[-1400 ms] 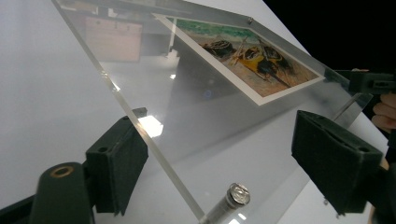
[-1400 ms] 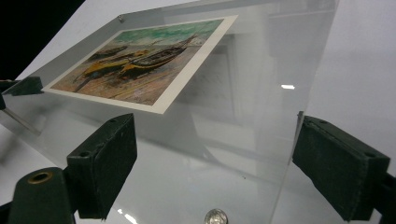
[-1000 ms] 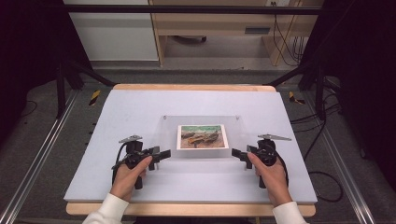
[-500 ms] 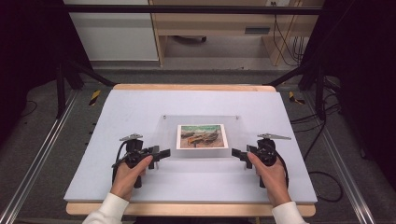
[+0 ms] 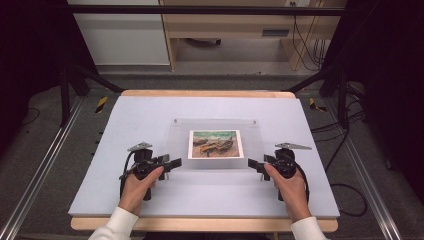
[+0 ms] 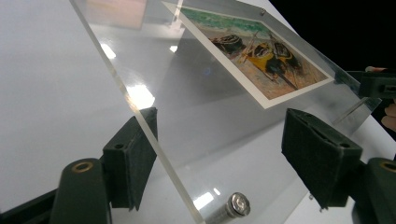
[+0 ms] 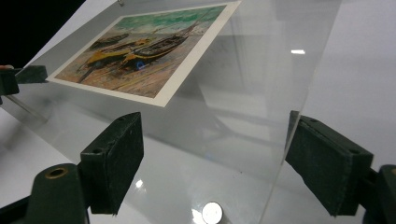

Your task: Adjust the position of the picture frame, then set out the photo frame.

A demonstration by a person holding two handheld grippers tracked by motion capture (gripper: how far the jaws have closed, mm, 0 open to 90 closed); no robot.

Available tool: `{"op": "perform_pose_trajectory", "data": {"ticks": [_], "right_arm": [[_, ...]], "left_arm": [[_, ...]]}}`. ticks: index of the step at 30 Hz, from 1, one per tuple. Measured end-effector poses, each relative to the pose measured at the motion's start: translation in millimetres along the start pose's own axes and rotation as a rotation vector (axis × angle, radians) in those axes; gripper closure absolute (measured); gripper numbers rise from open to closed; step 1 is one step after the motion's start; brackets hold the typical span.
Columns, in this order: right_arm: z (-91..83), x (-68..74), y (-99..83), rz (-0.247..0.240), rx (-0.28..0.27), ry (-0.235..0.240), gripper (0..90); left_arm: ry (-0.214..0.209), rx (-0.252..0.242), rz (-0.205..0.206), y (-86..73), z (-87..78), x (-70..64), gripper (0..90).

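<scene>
A clear acrylic panel [image 5: 217,130] lies mid-table with a print of beached boats [image 5: 216,144] on it. My left gripper [image 5: 174,163] is open at the panel's near left corner. In the left gripper view, the panel's edge [image 6: 140,126] runs between the open jaws of the left gripper [image 6: 219,149], close to the left one. My right gripper [image 5: 252,163] is open at the near right corner. In the right gripper view, the panel's edge [image 7: 294,107] passes just inside the right jaw of the right gripper [image 7: 219,154]. A small metal stud [image 6: 238,204] [image 7: 212,212] marks each near corner.
The panel rests on a pale blue-grey mat [image 5: 150,115] over a wooden table [image 5: 200,93]. Black frame bars [image 5: 200,10], floor rails [image 5: 45,165] and cables [image 5: 345,190] surround the table.
</scene>
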State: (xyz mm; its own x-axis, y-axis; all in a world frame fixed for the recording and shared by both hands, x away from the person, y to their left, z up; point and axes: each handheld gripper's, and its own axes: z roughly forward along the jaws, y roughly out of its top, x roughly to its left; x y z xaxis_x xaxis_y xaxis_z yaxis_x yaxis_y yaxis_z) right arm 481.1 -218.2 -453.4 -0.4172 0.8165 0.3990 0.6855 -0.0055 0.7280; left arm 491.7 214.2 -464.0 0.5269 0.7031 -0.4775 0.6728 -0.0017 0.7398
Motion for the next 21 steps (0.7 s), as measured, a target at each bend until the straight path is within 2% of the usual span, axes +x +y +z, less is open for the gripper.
{"op": "perform_pose_trajectory", "data": {"ticks": [6,21], "right_arm": [[-5.0,2.4,-1.8,-0.015,-0.012,-0.01,24.5],[-9.6,6.0,-3.6,-0.043,-0.019,-0.024,25.9]], "left_arm": [[0.003,-0.001,0.017,-0.4,-3.0,-1.9,28.8],[0.015,-0.001,0.054,0.2,-7.4,-6.8,30.4]]}}
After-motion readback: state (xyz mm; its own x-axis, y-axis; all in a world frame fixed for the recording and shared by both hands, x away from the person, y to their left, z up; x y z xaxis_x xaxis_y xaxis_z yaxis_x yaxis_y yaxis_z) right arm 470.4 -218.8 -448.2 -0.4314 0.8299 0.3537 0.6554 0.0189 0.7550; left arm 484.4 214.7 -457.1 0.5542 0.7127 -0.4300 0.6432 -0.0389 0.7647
